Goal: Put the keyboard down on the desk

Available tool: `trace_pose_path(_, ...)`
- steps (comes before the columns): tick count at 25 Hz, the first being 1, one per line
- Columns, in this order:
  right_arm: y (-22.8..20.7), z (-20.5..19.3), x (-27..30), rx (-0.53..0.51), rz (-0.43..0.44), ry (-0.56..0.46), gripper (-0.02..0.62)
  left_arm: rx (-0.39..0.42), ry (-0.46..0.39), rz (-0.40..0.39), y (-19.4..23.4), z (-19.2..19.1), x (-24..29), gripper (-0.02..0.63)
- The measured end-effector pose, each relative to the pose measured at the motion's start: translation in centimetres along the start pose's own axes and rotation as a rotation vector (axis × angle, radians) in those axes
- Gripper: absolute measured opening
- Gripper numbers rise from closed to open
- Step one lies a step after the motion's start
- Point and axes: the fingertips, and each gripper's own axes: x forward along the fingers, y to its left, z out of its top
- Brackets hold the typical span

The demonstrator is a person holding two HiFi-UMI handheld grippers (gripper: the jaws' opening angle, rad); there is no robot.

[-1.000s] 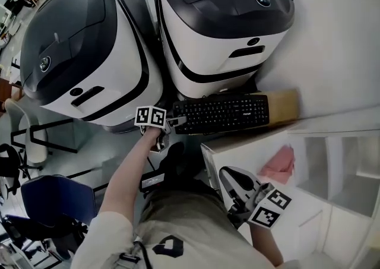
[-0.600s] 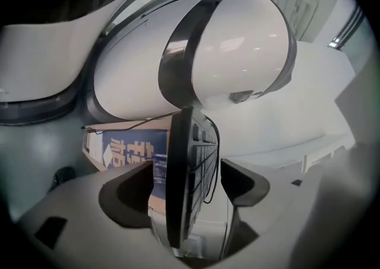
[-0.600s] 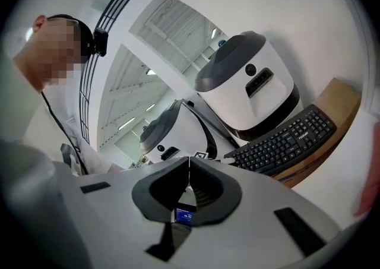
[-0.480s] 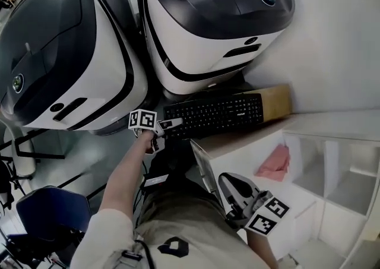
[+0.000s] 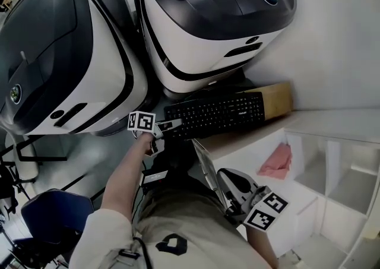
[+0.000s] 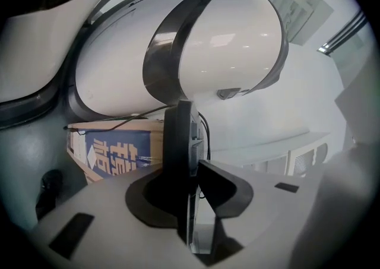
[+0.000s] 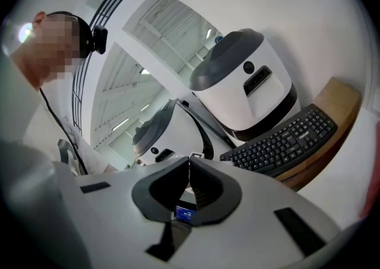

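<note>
Keyboard vs left gripper: the black keyboard [image 5: 215,114] runs out toward 3 o'clock from the left gripper [image 5: 168,125]. The gripper has its near end.
Left gripper state: in its own view the left gripper [image 6: 189,170] has both jaws clamped on the keyboard [image 6: 178,137], which we see edge-on.
Keyboard place: its far end is over a cardboard box [image 5: 278,99]. We cannot tell whether it touches. It sits at 10 o'clock of the white shelf unit [image 5: 338,120], not on it.
Left arm: the bare forearm reaches up from 7 o'clock, nearly straight.
Right gripper: the right gripper [image 5: 224,177] is held close to the torso, at 5 o'clock of the left one, well apart from the keyboard. Its jaws point toward 11 o'clock.
Right gripper state: in its own view the right gripper [image 7: 189,167] has its jaws pressed together, nothing between them. The keyboard [image 7: 279,140] lies beyond at 2 o'clock.
Count: one keyboard, two grippers, one box, two white-and-black machines [image 5: 208,18] [image 5: 59,54], one pink cloth [image 5: 278,161] in a shelf compartment.
</note>
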Motion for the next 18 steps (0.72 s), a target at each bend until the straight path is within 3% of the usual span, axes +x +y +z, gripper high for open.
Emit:
trace_pose_path(5,0.5,0.3,0.7,-0.054,0.008,0.012,0.025,0.012,0.019,-0.053,-2.0,0.5,-0.6,0.106)
trace_pose_path(10,-0.1,0.6,1.1,-0.028,-0.002,0.006,0.025,0.001,0.022,-0.148,-3.9,0.3,-0.6,0.101)
trace_pose_path(13,-0.4,0.9,1.2,-0.033,-0.019,0.004,0.025,0.025,0.024,-0.164,-4.3,0.3,-1.0,0.094)
trace_pose_path(16,-0.6,1.0,1.2,-0.036,-0.031,0.004,0.025,-0.068,0.007,-0.268,-6.2,-0.1,-1.0,0.095)
trace_pose_path(18,-0.9,1.1,1.3,-0.032,-0.04,0.004,0.025,-0.083,0.004,-0.292,-6.7,-0.1,-1.1,0.097)
